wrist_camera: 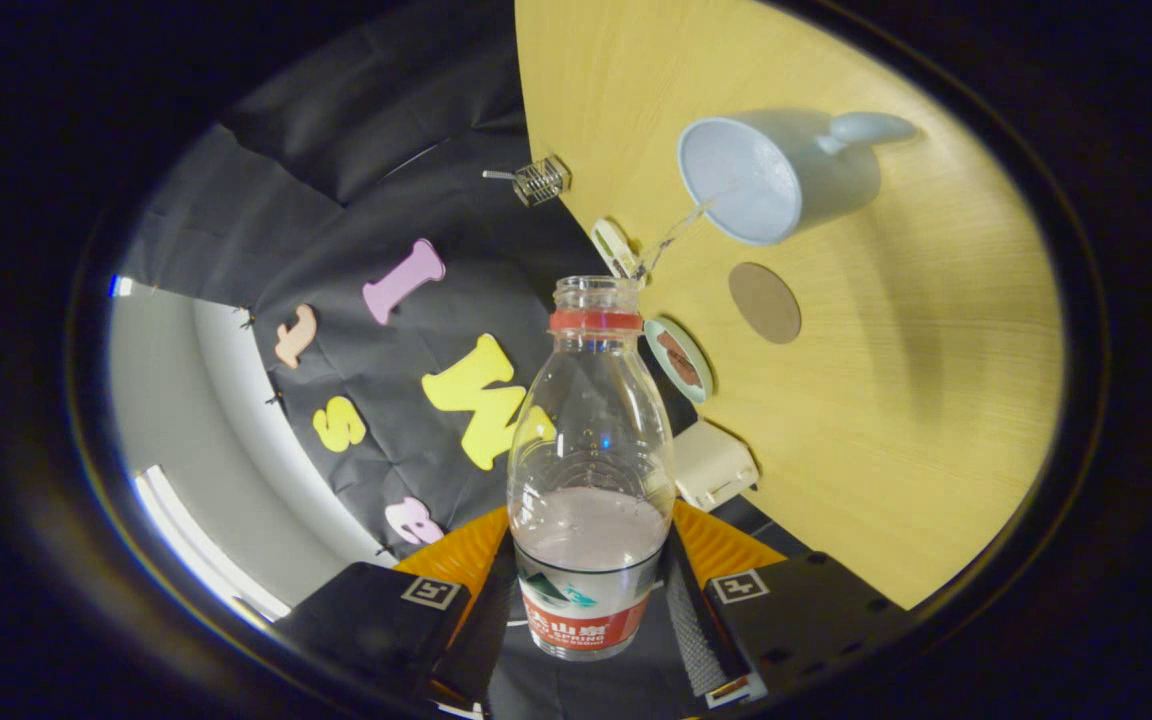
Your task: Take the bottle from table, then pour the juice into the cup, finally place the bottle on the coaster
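A clear plastic bottle point(588, 470) with a red neck ring and a red label sits between my fingers, held at its lower part. My gripper point(586, 610) is shut on the bottle, with the black finger pads point(688, 620) pressing its sides. The bottle is tipped and uncapped, and pale liquid lies in its lower half. A thin stream of liquid point(676, 232) runs from its mouth into the light blue cup point(766, 180) on the wooden table beyond. The round brown coaster point(764, 302) lies on the table just beside the cup, between it and the bottle.
The yellow wooden table point(886, 400) spreads beyond the bottle. Along its edge sit a small round dish point(680, 360), a cream-coloured box point(711, 465), a small white object point(614, 247) and a little metal wire object point(540, 181). A black cloth wall hangs beyond the table's edge.
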`<state>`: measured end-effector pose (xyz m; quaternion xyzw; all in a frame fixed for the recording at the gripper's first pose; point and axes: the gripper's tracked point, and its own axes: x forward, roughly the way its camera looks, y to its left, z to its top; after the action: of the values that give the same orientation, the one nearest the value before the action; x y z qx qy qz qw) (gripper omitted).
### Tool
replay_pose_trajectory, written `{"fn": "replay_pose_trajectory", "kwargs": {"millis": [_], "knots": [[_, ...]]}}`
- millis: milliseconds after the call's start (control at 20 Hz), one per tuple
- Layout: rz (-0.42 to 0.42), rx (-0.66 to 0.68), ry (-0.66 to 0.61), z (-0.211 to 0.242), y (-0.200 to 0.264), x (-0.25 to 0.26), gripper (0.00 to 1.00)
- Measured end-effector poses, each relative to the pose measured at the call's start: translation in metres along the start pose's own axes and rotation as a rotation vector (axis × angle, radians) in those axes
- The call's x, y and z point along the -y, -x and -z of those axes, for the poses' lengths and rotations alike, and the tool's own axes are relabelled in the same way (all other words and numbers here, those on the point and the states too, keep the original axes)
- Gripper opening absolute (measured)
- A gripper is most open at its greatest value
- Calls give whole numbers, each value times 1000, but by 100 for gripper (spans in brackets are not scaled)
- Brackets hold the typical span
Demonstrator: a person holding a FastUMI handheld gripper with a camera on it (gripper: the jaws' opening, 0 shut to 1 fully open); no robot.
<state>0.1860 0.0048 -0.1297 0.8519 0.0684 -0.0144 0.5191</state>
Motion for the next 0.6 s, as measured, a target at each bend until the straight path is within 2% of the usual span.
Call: {"fn": "replay_pose_trajectory", "kwargs": {"millis": [600], "knots": [[-7, -38, -85, 17, 0, -17, 76]]}}
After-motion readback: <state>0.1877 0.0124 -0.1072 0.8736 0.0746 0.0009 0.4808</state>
